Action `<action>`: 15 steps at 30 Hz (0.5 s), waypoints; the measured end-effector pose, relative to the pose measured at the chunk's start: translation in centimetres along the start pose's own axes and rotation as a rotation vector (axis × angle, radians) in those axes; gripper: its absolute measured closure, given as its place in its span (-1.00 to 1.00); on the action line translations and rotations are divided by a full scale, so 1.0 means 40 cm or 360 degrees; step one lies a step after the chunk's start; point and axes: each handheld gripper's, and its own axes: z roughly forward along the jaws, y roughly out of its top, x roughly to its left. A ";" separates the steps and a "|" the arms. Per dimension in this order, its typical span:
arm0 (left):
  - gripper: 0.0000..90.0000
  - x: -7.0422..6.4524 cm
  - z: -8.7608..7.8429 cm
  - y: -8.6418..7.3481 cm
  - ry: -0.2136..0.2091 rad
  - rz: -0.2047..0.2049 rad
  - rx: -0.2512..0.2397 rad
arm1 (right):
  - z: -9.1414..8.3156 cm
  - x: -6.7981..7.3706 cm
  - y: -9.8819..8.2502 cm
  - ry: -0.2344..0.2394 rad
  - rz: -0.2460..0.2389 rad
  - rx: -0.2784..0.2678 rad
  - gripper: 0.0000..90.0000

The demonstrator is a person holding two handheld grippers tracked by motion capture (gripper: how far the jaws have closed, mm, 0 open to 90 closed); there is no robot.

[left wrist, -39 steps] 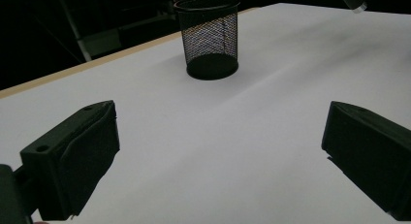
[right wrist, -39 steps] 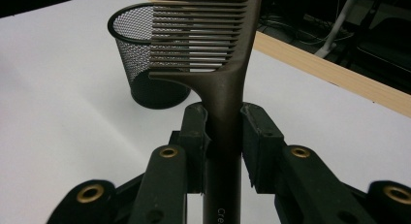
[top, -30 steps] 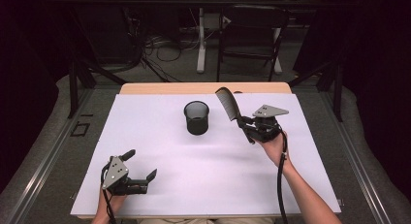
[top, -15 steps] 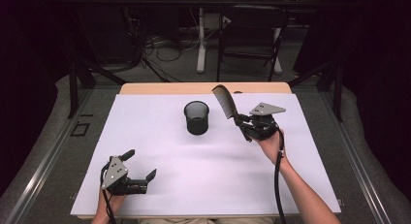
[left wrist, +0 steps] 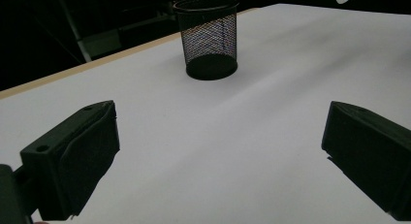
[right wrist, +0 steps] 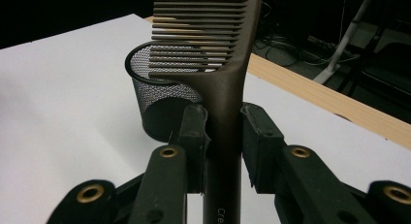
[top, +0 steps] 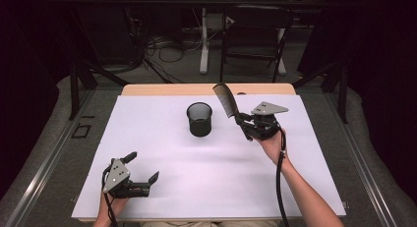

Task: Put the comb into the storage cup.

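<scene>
A black mesh cup [top: 199, 119] stands upright on the white table cover, near the middle back. My right gripper [top: 242, 118] is to the right of the cup, raised above the table, shut on the handle of a dark comb [top: 225, 100] whose toothed end points up and away. In the right gripper view the comb [right wrist: 213, 49] rises between the pads [right wrist: 194, 132], with the mesh cup [right wrist: 162, 100] behind it. My left gripper [top: 143, 168] rests at the near left with its jaws wide apart and nothing between them. The mesh cup [left wrist: 207, 37] is far ahead of it.
The white table cover [top: 162, 158] ends in a wooden strip [top: 172, 89] at the back. Beyond the table are dark floor, cables and chair legs [top: 255, 55]. A cable [top: 279, 183] trails from the right gripper along the forearm.
The right gripper with the comb has shifted slightly to the left, toward the cup. The left gripper has stayed put.
</scene>
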 end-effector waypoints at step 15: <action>-1.00 0.000 0.002 -0.001 -0.0010 0.0001 0.0003 | 0.008 -0.007 0.016 -0.0004 -0.0003 -0.0018 0.61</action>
